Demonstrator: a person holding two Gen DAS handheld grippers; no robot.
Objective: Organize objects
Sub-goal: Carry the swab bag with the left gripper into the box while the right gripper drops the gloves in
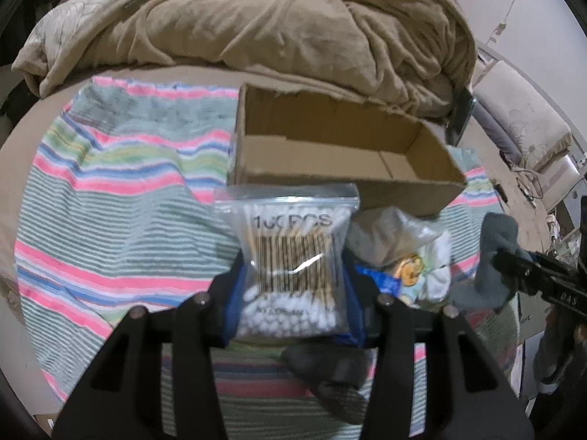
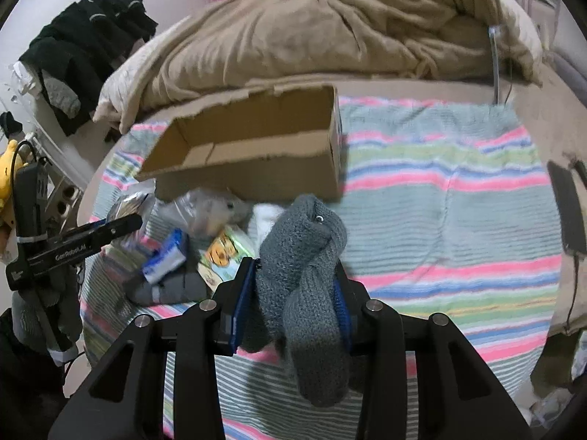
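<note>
Grey knitted sock [image 2: 304, 256] between right hand-held gripper [image 2: 293, 293] pads, before open cardboard box [image 2: 256, 168].

One cardboard box [image 1: 341, 154], one clear bag of cotton swabs [image 1: 293, 256] and one grey knitted sock [image 2: 304, 278] can be counted, along with two grippers. One striped towel [image 1: 110, 198] is spread under them, and one tan blanket [image 1: 256, 25] is heaped along the far edge of the bed. One small blue-and-white packet [image 2: 165, 256], one crumpled clear bag [image 2: 209, 209] and one darker grey sock [image 2: 172, 288] are seen lying on the towel.
</note>
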